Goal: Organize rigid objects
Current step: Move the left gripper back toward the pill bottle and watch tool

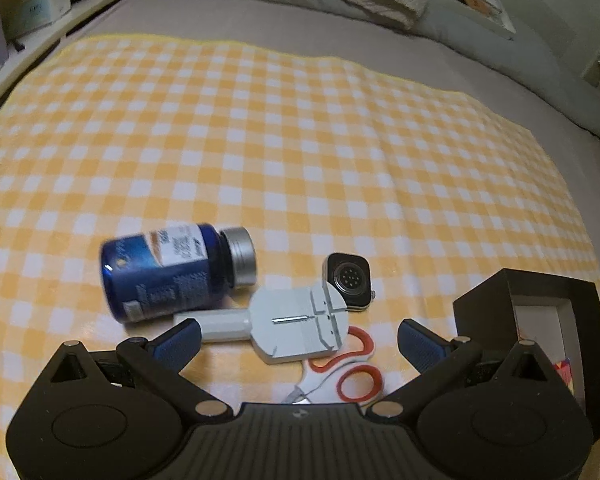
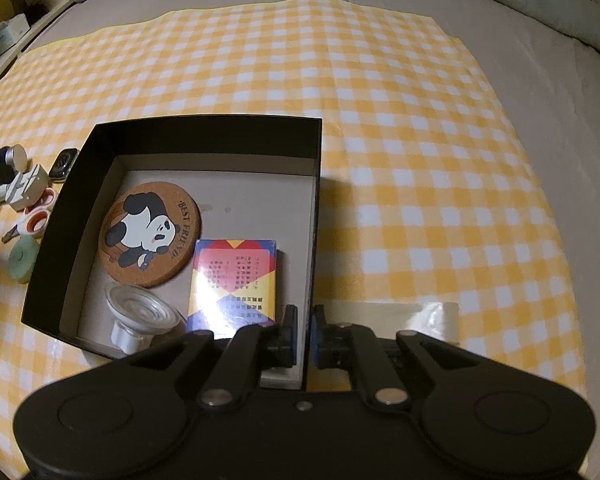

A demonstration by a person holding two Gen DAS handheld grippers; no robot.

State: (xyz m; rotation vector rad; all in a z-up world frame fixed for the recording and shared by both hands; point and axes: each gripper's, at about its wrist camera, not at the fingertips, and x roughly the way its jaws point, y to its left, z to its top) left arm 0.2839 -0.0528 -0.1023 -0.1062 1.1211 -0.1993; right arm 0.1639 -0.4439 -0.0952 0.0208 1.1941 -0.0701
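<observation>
I see the yellow-and-white checked cloth (image 1: 300,152) spread over the bed, and on it the black open cardboard box (image 2: 204,132), which I take as my landmark. Inside the box lie a round cork coaster with a panda (image 2: 150,236), a colourful card pack (image 2: 232,280) and a clear plastic suction cup (image 2: 140,312). My right gripper (image 2: 304,334) pinches the near wall of the box, jaws almost closed on it, so it steadies the box. Left of the box, outside it, wait the blue pill bottle with a silver cap (image 1: 172,272), lying on its side, the pale grey watch-band tool (image 1: 284,324), the white scissors with red handles (image 1: 340,372) and the black smartwatch body (image 1: 348,280). My left gripper (image 1: 298,344) hangs above the grey tool with jaws wide open and empty. I judge the step is picking the next item; the move needs a lowering and closing across the tool's narrow handle.
</observation>
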